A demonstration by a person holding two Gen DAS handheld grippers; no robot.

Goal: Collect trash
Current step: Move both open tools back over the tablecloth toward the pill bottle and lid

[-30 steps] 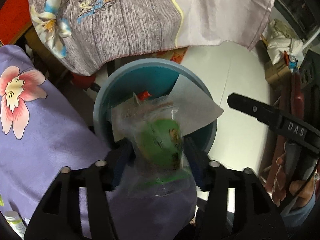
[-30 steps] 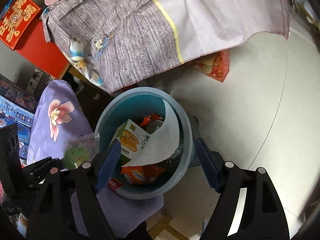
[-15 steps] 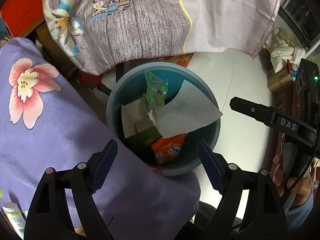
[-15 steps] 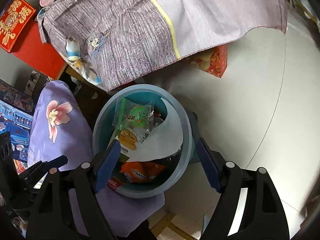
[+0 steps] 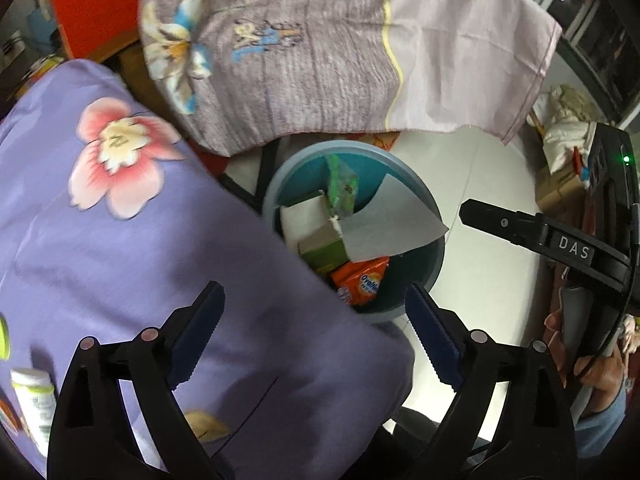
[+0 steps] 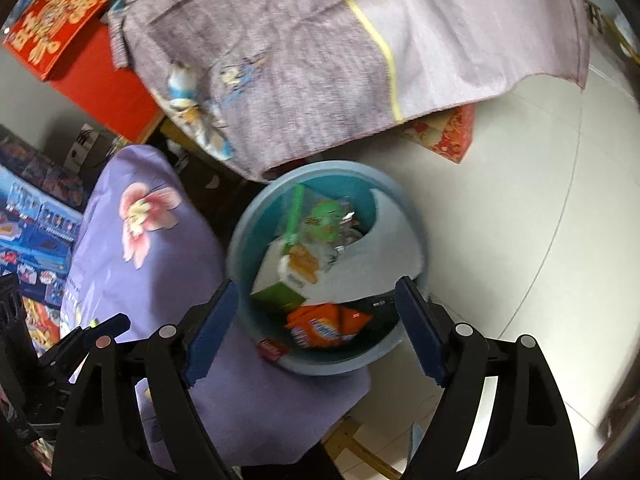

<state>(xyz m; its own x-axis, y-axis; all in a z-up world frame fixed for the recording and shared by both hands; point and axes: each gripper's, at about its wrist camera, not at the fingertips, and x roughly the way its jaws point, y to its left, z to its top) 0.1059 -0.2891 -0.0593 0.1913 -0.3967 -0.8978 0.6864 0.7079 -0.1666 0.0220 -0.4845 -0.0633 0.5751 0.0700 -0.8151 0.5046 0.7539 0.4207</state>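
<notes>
Left tool (image 5: 314, 332), jaws just opened wide with nothing between them, hangs over the purple flowered cloth (image 5: 120, 240) beside the blue trash bin (image 5: 434, 264). Right tool (image 6: 312, 326), likewise spread and empty, frames the bin (image 6: 404, 196) from above. Inside the bin lie a green snack packet (image 5: 340, 188), a carton (image 5: 320, 236), a white paper sheet (image 5: 392, 220) and an orange Ovaltine wrapper (image 5: 360, 280).
</notes>
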